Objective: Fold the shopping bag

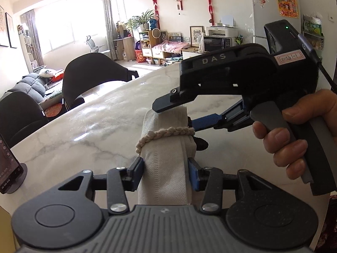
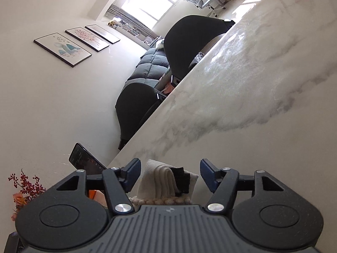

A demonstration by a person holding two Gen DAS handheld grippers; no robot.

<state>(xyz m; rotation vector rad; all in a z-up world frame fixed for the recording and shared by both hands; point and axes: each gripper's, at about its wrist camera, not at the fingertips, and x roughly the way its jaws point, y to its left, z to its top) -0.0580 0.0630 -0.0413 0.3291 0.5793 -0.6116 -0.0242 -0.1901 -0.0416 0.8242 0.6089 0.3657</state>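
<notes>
Shopping bag (image 1: 164, 160): cream cloth, folded into a narrow upright bundle, raised above the near part of the marble table (image 1: 88, 126). A braided cord (image 1: 166, 132) is wrapped across its middle; a small dark piece (image 1: 201, 144) shows at its right edge.

Left gripper (image 1: 166, 174): clamped on the lower part of the bundle, one blue pad on each side pressing the cloth.

Right gripper (image 1: 175, 113): comes in from the right, held by a hand (image 1: 294, 135). Upper finger touches the bundle's top; lower blue finger lies just beside the cord. In its own view the jaws stand apart, the bundle's end (image 2: 166, 181) between them, pads clear of the cloth.

Surroundings: phone on a stand (image 1: 9, 168) at the near left table edge; two black chairs (image 1: 92, 76) along the far left side; grey sofa (image 1: 33, 86) beyond; three framed pictures (image 2: 73, 44) on the wall.
</notes>
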